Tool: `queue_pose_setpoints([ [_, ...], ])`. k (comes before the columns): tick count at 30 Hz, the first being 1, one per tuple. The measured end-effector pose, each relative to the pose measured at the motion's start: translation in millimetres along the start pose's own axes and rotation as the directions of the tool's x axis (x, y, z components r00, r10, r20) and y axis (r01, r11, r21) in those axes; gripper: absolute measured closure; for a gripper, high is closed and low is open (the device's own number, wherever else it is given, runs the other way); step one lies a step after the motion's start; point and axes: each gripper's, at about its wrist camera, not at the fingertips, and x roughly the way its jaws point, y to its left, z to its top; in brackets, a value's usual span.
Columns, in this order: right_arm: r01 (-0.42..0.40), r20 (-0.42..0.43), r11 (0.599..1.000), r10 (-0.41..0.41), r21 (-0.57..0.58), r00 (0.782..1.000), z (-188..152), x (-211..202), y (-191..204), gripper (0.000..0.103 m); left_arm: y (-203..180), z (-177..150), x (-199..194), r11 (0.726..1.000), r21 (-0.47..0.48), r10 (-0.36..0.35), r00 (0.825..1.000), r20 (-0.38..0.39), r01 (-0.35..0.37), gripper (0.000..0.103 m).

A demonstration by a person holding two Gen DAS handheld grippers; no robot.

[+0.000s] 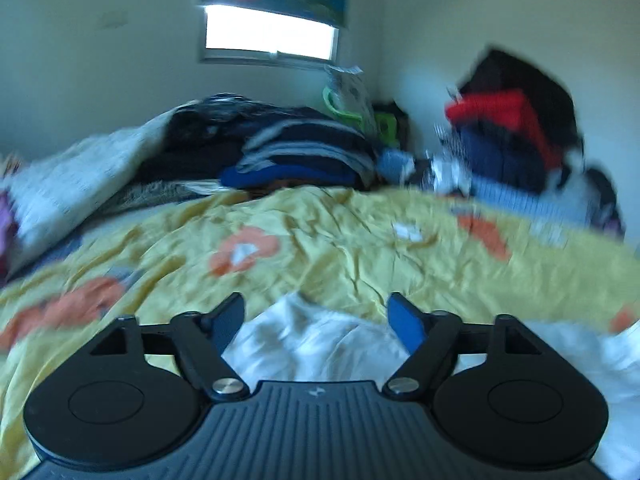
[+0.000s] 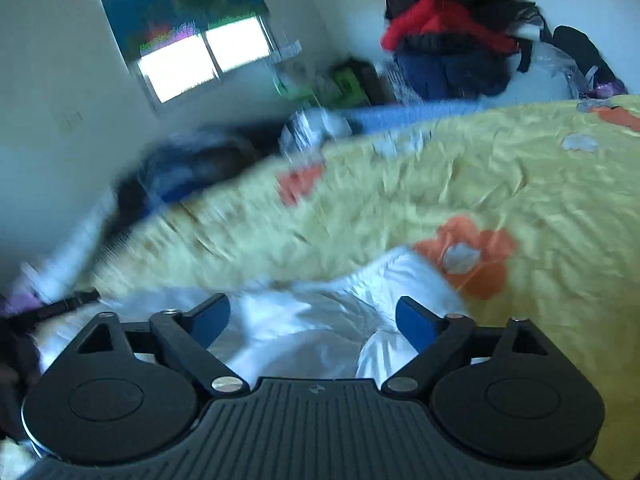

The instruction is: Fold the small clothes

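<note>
A small white garment (image 1: 320, 340) lies crumpled on the yellow flowered bedspread (image 1: 340, 248), just under and ahead of my left gripper (image 1: 316, 320), which is open and empty above it. The same white garment (image 2: 312, 328) shows in the right wrist view on the bedspread (image 2: 500, 168). My right gripper (image 2: 312, 320) is open and empty above it, with the cloth lying between and below the blue pads (image 2: 414, 326). Both views are blurred.
Stacks of folded dark and blue clothes (image 1: 304, 152) lie at the far side of the bed. A pile with a red garment (image 1: 504, 116) stands at the far right. A white blanket (image 1: 80, 184) lies left. A window (image 1: 272, 36) is in the back wall.
</note>
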Motion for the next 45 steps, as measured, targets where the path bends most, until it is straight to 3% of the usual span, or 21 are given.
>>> queue_pose_setpoints([
  [3, -0.040, -0.009, 0.993, 0.041, 0.114, 0.999, -18, -41, -8, 0.003, 19, -18, -35, 0.998, -0.063, -0.021, 0.998, -0.067, 0.017, 0.020],
  [6, -0.057, -0.055, 0.981, 0.068, 0.185, 0.996, -47, -62, -9, 0.004, 16, -47, -62, 1.000, 0.020, -0.019, 0.996, -0.086, 0.021, 0.020],
  [9, -0.032, -0.114, 0.996, 0.041, 0.081, 0.993, -74, -68, 7, 0.004, -1, -74, -72, 0.977, 0.213, -0.003, 0.996, -0.092, 0.023, 0.020],
  [12, 0.024, -0.183, 0.997, -0.037, -0.072, 0.982, -94, -59, 18, 0.006, -8, -93, -62, 0.951, 0.308, 0.040, 0.992, -0.122, -0.001, 0.020],
  [17, 0.024, -0.201, 0.966, -0.078, -0.258, 0.976, -114, -48, 28, 0.004, -9, -96, -53, 0.955, 0.297, 0.038, 0.990, -0.139, 0.005, 0.020],
  [22, 0.037, -0.200, 0.954, -0.101, -0.299, 0.975, -119, -46, 31, 0.004, -2, -99, -48, 0.966, 0.257, 0.007, 0.988, -0.157, 0.034, 0.019],
  [26, 0.036, -0.253, 0.950, -0.119, -0.311, 0.960, -106, -45, 37, 0.003, -4, -97, -50, 0.968, 0.251, 0.025, 0.984, -0.175, 0.020, 0.019],
  [28, 0.053, -0.236, 0.964, -0.117, -0.262, 0.965, -84, -50, 43, 0.013, -5, -93, -52, 0.969, 0.245, 0.037, 0.982, -0.186, 0.010, 0.019],
  [31, -0.017, -0.144, 0.978, -0.014, -0.208, 0.990, -49, -62, 59, 0.008, -3, -91, -58, 0.974, 0.225, 0.041, 0.980, -0.194, 0.003, 0.019],
  [37, -0.150, -0.122, 0.954, 0.122, -0.259, 0.985, -7, -30, 111, 0.004, -7, -79, -81, 0.987, 0.161, 0.029, 0.983, -0.183, 0.000, 0.019],
  [39, -0.170, -0.141, 0.941, 0.133, -0.293, 0.981, -2, -11, 126, 0.004, -15, -74, -99, 0.992, 0.125, 0.002, 0.990, -0.141, 0.015, 0.019],
  [41, -0.183, -0.172, 0.934, 0.135, -0.308, 0.976, 1, 12, 135, 0.004, -29, -72, -115, 0.990, 0.115, -0.063, 0.993, -0.104, 0.075, 0.019],
  [45, -0.217, -0.266, 0.946, 0.151, -0.241, 0.952, 1, 59, 141, 0.010, -72, -83, -131, 0.952, 0.229, -0.189, 0.978, -0.085, 0.203, 0.019],
])
